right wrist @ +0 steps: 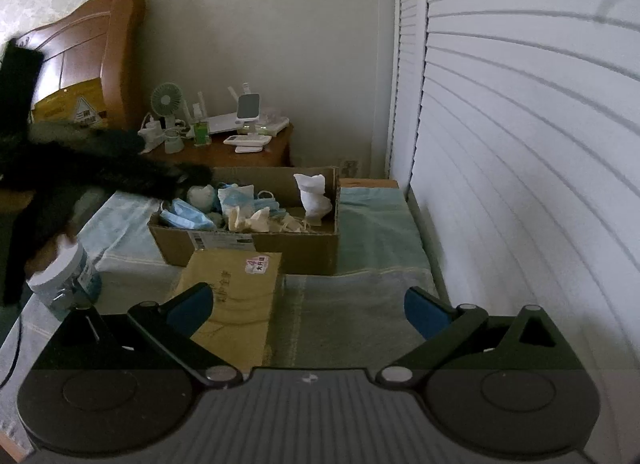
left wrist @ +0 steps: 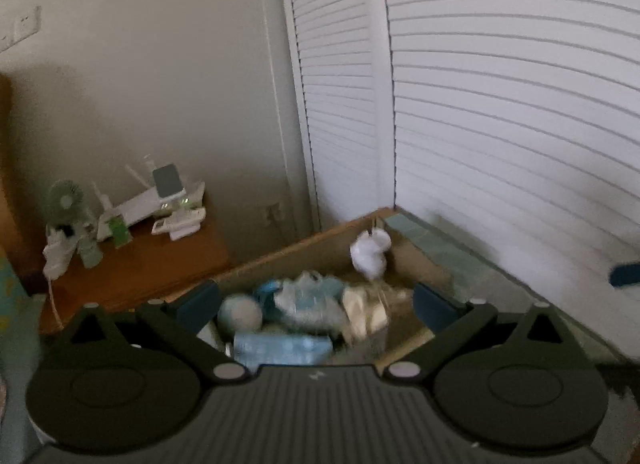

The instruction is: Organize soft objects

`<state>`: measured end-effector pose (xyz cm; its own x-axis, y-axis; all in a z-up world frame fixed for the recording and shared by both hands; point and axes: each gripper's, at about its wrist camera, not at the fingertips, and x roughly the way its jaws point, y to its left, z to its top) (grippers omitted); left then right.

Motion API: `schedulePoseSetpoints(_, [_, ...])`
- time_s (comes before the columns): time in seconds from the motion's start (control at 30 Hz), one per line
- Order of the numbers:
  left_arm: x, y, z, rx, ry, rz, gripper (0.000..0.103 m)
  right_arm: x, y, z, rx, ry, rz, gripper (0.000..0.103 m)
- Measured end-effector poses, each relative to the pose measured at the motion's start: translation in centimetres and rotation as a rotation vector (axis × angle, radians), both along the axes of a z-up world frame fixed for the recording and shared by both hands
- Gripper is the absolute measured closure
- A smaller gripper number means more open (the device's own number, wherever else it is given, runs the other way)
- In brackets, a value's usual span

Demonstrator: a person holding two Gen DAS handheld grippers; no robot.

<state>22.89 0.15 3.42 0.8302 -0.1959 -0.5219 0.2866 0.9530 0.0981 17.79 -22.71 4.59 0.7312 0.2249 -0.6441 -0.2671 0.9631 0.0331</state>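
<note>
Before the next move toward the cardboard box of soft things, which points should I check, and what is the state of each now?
1. Left gripper open, nothing between its fingers: ok.
2. Right gripper open and empty: ok.
3. Brown cardboard box open on top: ok.
4. Blue face masks and cream cloth pieces lie inside the box: ok.
5. White crumpled bag at the box's right wall, resting or hanging: cannot tell.
6. Left view sharp enough to aim: not ok, blurred.

The left wrist view is motion-blurred: the soft items in the cardboard box [left wrist: 288, 252] smear together, their kinds unclear. In the right wrist view, a dark furry mass [right wrist: 80, 176] hides the box's far left corner and is cut off at the left edge.
</note>
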Motion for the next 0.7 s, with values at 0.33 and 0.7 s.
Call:
schedulePoseSetpoints(0.33, [-7.1, 1.8, -0.3, -0.124, 0.18, 0.154, 0.001, 0.0, 1.8, -0.2, -0.043, 0.134, -0.127, 0.0])
schedulePoseSetpoints(0.7, [-10.0, 1.7, 0.9, -0.112, 0.209, 0.228, 0.001, -1.7, 3.7, 1.4, -0.068, 0.11, -0.12, 0.0])
